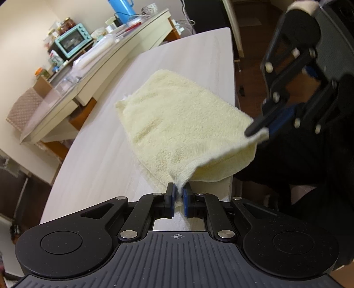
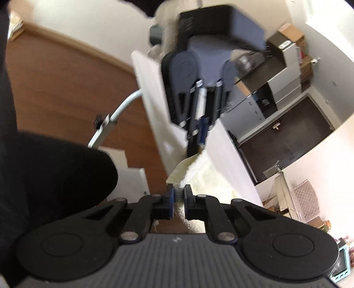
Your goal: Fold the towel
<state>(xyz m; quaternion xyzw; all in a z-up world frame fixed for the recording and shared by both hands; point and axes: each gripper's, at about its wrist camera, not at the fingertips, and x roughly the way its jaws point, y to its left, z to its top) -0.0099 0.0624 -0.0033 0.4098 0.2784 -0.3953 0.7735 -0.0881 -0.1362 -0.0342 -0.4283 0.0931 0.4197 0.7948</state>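
A pale yellow towel (image 1: 177, 124) lies folded over on the light wooden table (image 1: 106, 155), with its near edge lifted off the tabletop. My left gripper (image 1: 178, 195) is shut on the near corner of that edge. My right gripper (image 1: 258, 130) comes in from the right and is shut on the other lifted corner. In the right wrist view the right gripper (image 2: 179, 195) pinches the towel (image 2: 205, 175) between its blue pads, and the left gripper (image 2: 200, 141) faces it from above, clamped on the far corner.
A long side counter (image 1: 93, 73) to the left carries a teal toaster oven (image 1: 74, 42), jars and a blue jug (image 1: 120, 8). The table's right edge (image 1: 232, 73) drops to a dark floor. A dark-clothed leg (image 2: 55, 172) fills the left of the right wrist view.
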